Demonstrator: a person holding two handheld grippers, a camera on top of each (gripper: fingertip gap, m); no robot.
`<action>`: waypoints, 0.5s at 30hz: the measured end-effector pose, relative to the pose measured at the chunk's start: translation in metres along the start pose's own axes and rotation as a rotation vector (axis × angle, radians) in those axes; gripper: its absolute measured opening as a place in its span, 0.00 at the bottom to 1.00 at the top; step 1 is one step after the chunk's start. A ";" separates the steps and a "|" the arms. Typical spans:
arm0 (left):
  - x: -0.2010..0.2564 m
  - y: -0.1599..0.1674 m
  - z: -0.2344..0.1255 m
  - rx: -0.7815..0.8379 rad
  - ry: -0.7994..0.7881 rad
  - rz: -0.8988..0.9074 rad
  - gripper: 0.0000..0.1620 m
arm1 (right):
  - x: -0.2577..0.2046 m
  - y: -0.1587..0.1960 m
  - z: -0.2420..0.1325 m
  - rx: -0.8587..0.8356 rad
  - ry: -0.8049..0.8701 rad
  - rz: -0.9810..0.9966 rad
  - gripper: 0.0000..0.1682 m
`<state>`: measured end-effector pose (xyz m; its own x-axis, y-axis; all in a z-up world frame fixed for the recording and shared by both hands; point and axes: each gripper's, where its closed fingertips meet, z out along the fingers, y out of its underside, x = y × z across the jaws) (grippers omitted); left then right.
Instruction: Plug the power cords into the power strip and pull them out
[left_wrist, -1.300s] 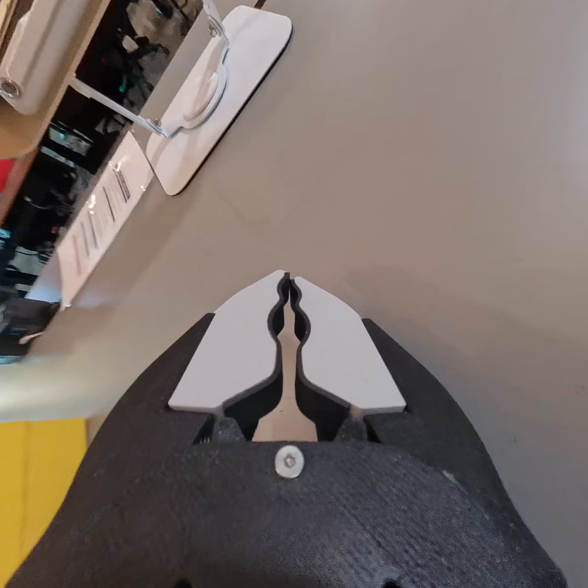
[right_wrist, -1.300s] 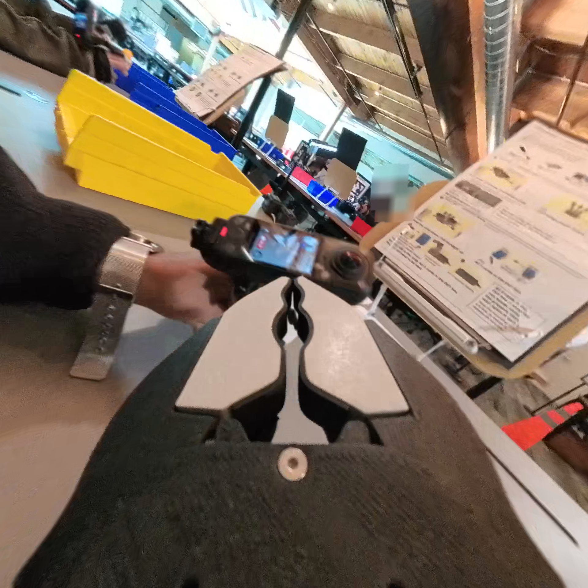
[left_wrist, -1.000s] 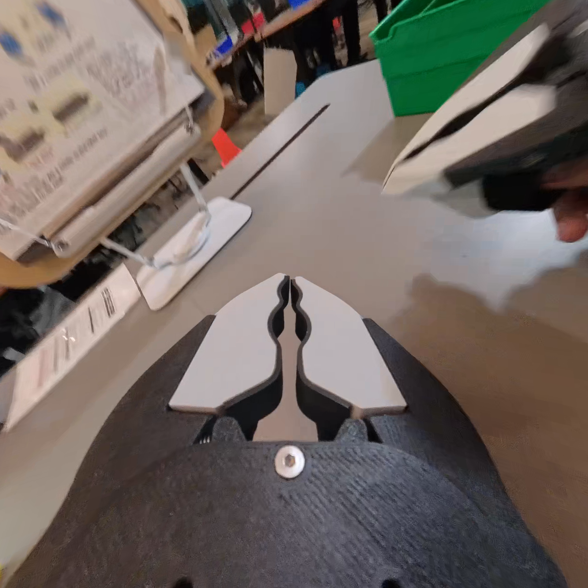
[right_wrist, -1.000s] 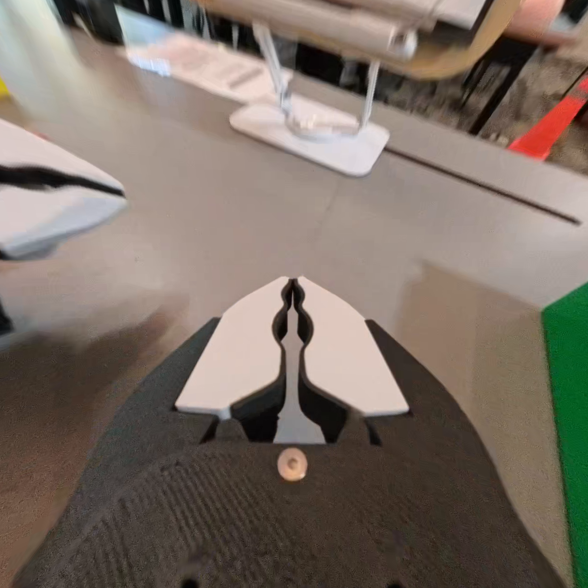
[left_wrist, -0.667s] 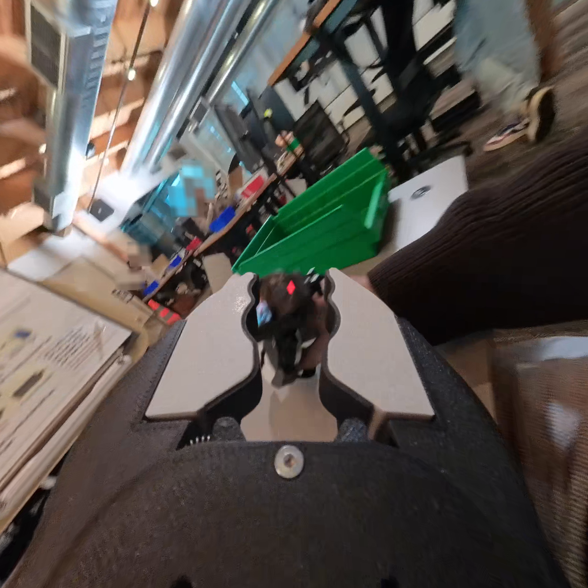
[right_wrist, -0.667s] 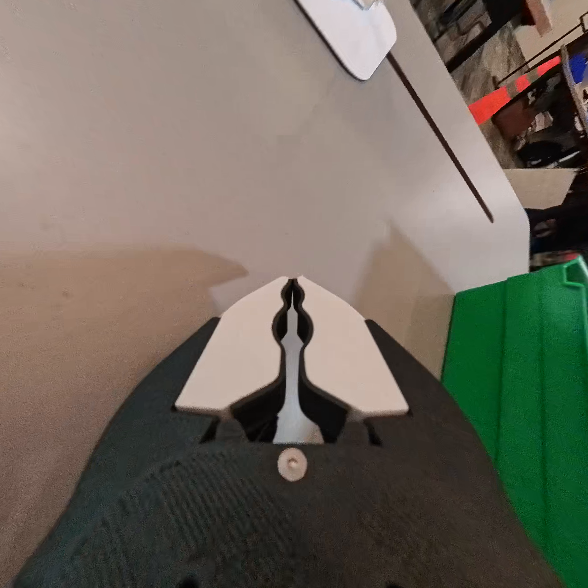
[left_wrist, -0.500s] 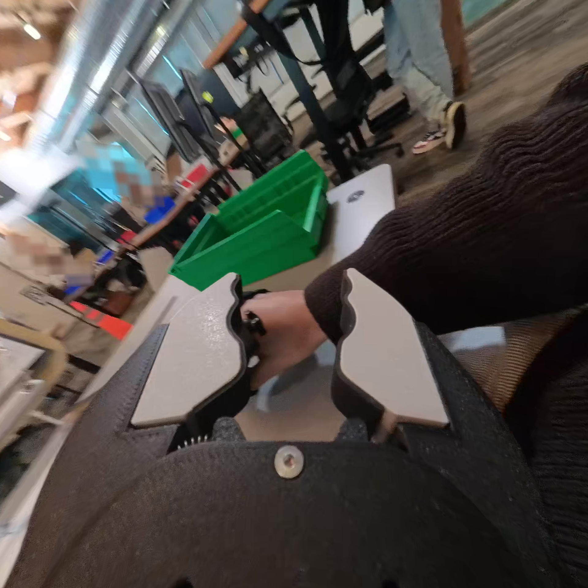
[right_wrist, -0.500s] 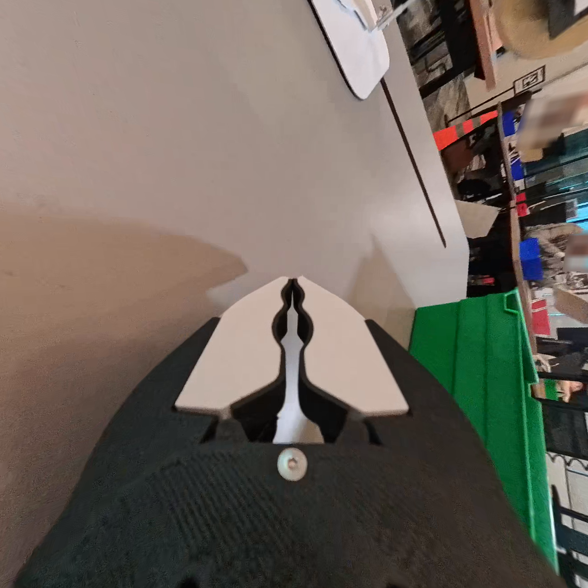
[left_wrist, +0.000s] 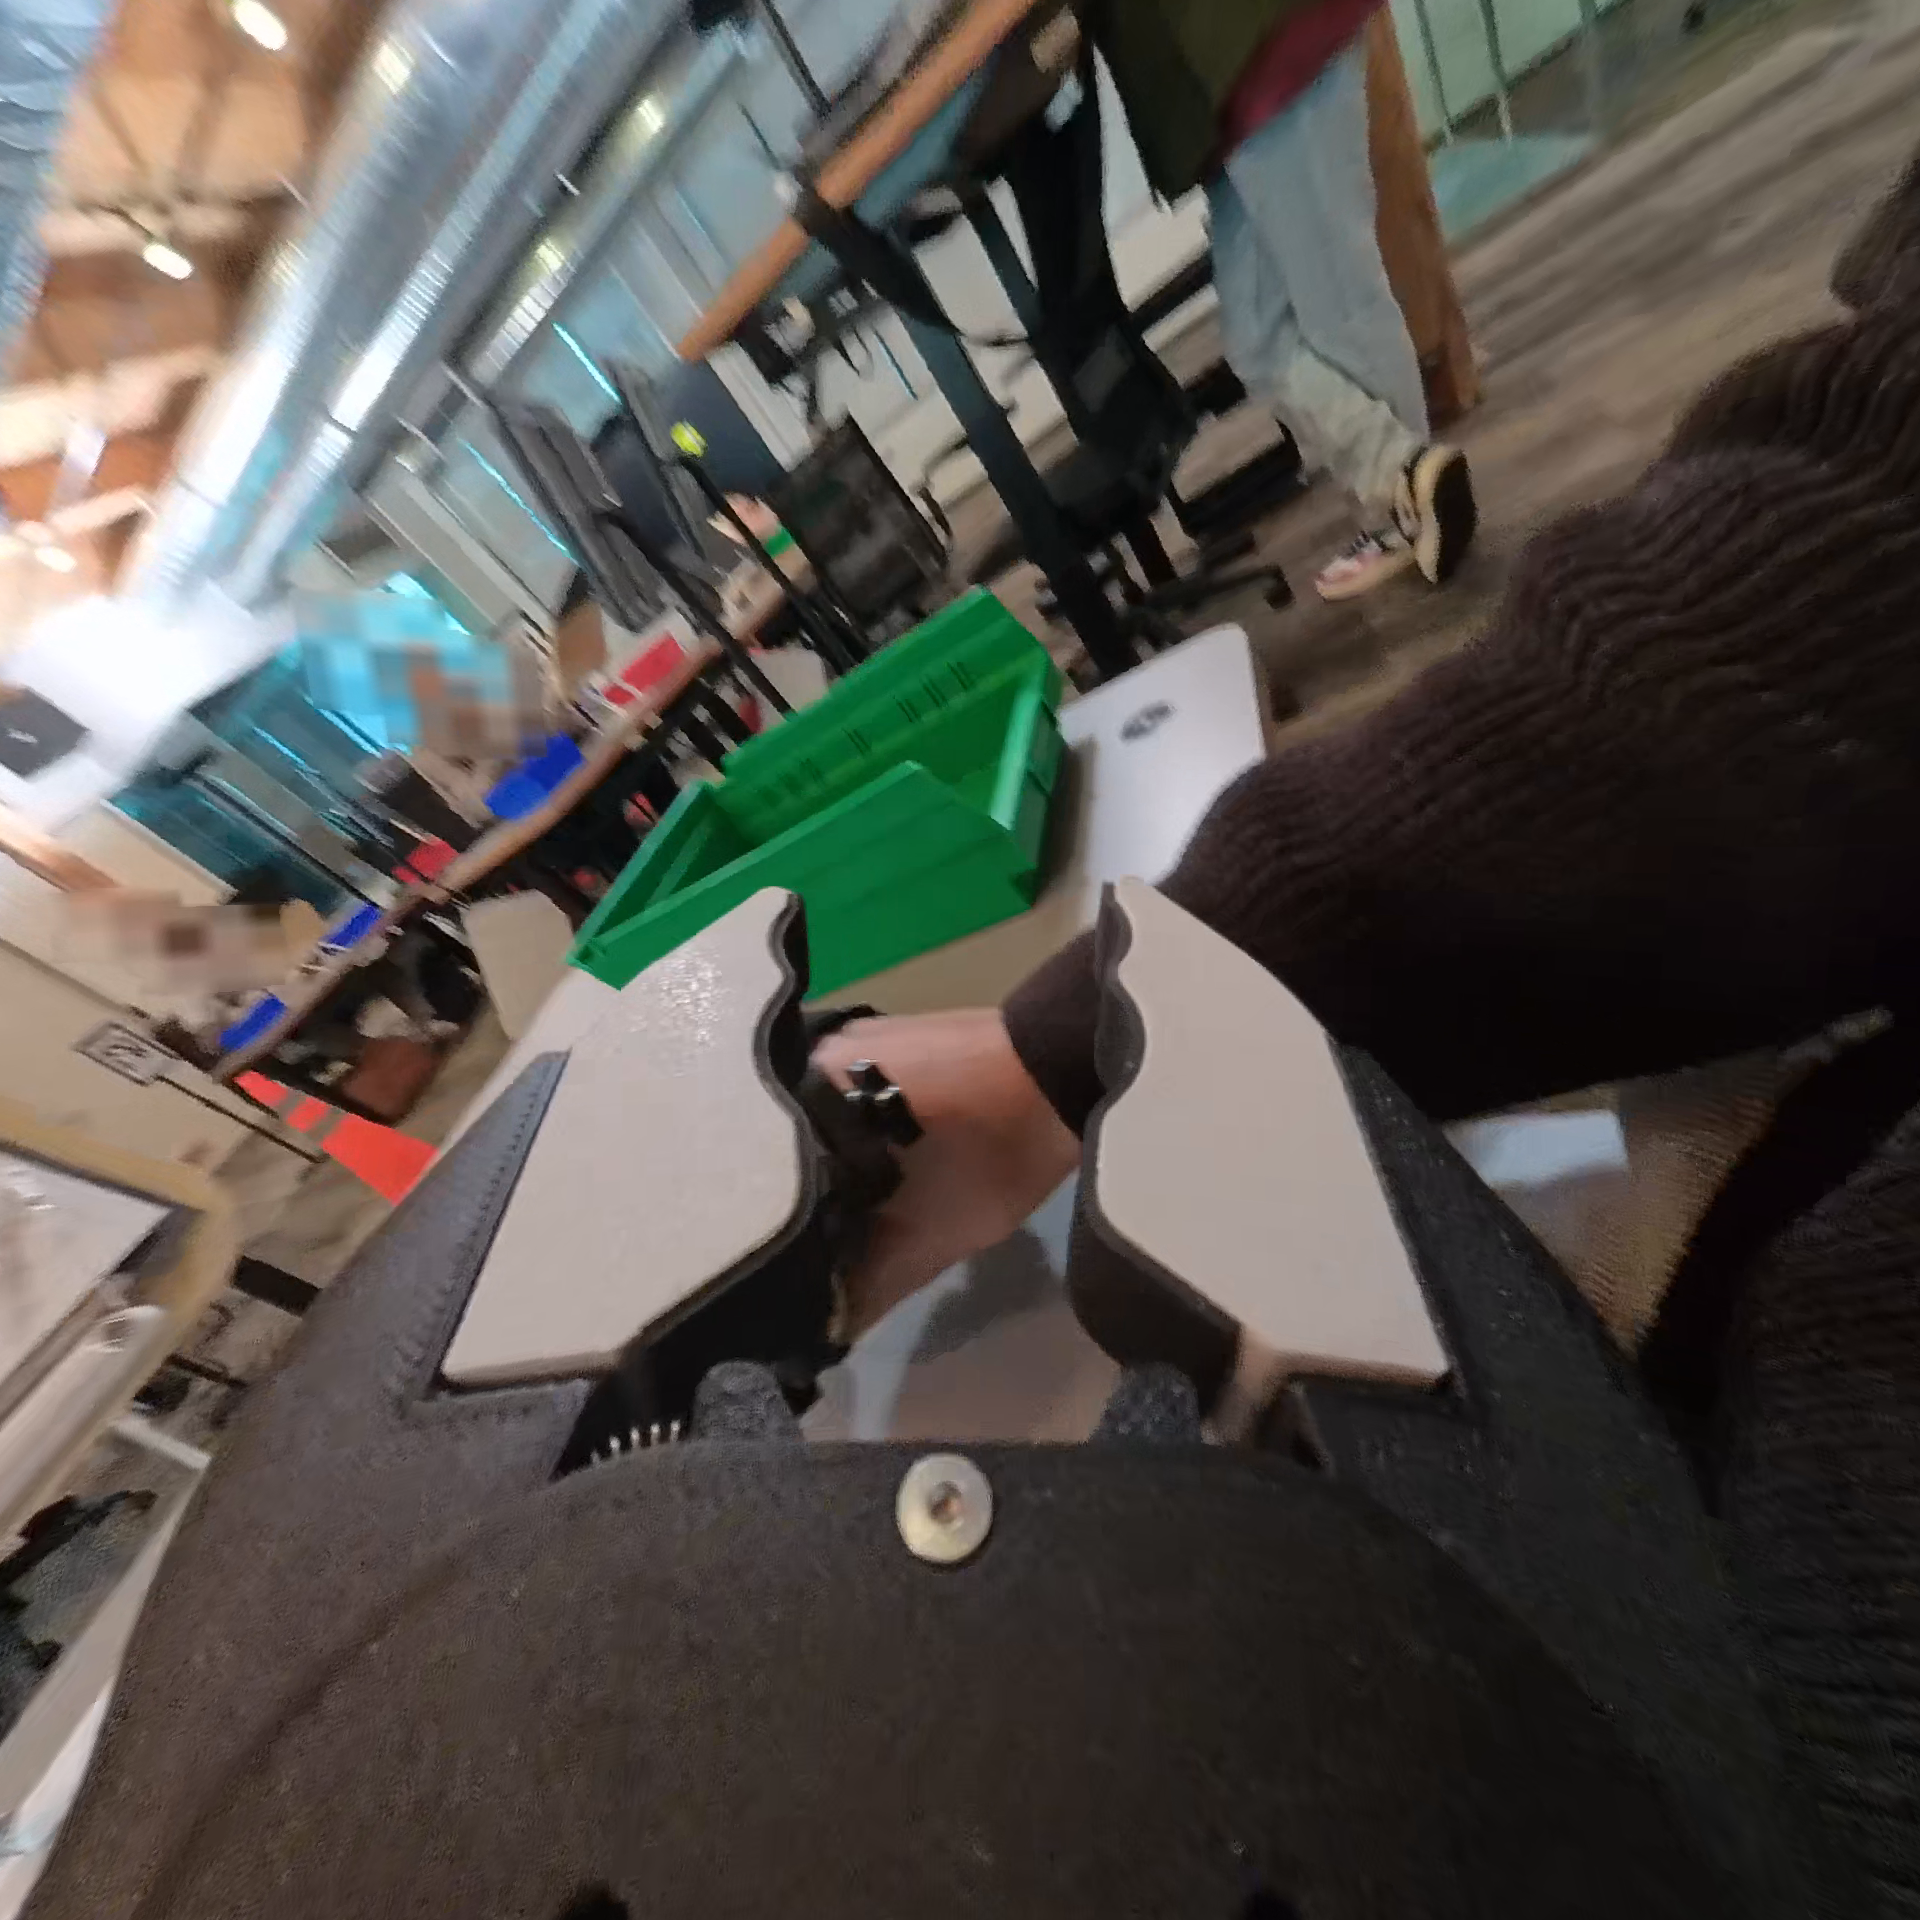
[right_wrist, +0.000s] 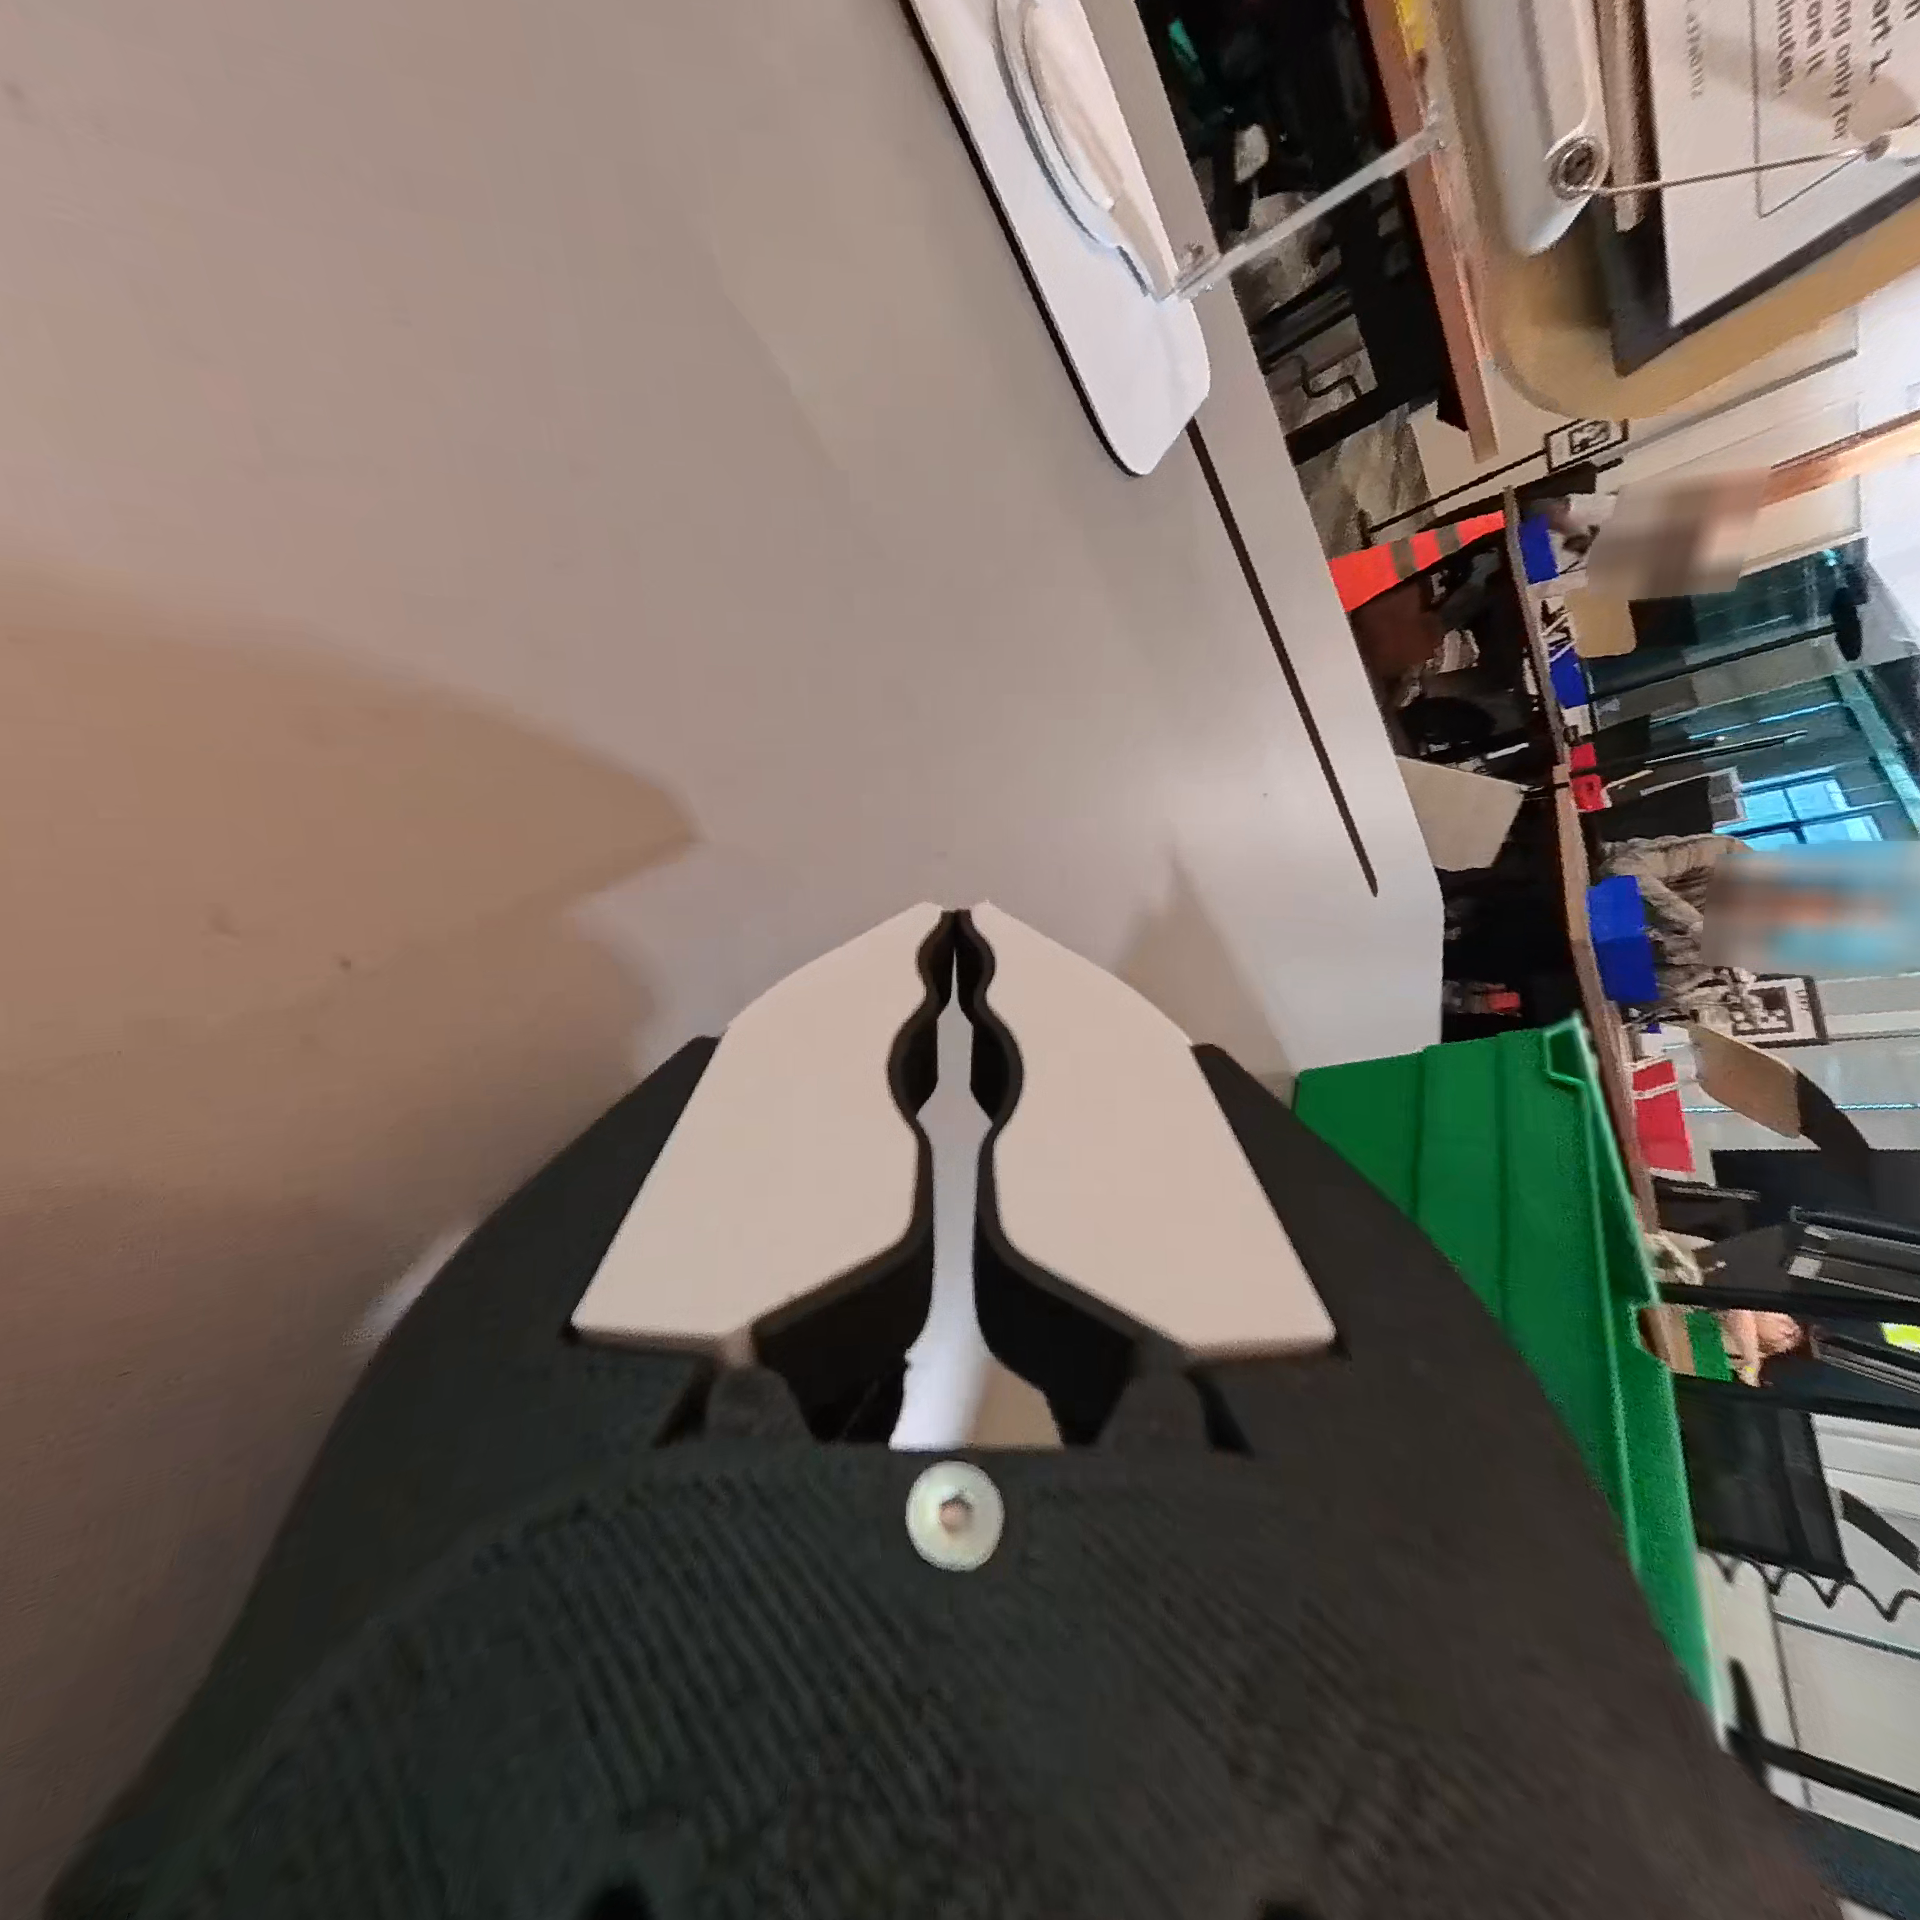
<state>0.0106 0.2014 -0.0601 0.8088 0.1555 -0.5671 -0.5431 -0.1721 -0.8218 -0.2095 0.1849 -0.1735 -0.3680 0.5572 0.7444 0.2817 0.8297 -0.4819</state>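
Tabletop (right_wrist: 520, 416) lies bare; right claw (right_wrist: 954, 914) pinched empty, left claw (left_wrist: 951, 914) gaping, empty.

1. Bright, even indoor light; blurred ceiling lamps (left_wrist: 255, 21) smear at the left wrist view's upper left.
2. A soft brown shadow (right_wrist: 260, 883) falls across the pale beige tabletop (right_wrist: 623, 364).
3. Backgrounds are motion-blurred, and wide-angle distortion bends the edges.

Bare table (right_wrist: 520, 416) ahead; green bin (right_wrist: 1475, 1195) rightward.
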 end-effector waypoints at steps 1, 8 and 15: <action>-0.009 -0.004 -0.005 0.033 -0.041 -0.008 0.32 | 0.000 0.001 0.000 0.003 -0.012 0.018 0.00; -0.093 0.028 -0.038 0.064 -0.289 -0.262 0.35 | 0.002 0.010 0.004 -0.010 -0.063 0.089 0.01; -0.152 0.090 -0.074 -0.003 -0.496 -0.474 0.38 | -0.005 -0.024 -0.011 0.203 -0.393 0.591 0.23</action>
<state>-0.1451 0.0899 -0.0440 0.7596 0.6418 -0.1048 -0.1546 0.0218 -0.9877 -0.2050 0.1623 -0.1610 -0.5064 0.8522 0.1317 0.3761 0.3557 -0.8556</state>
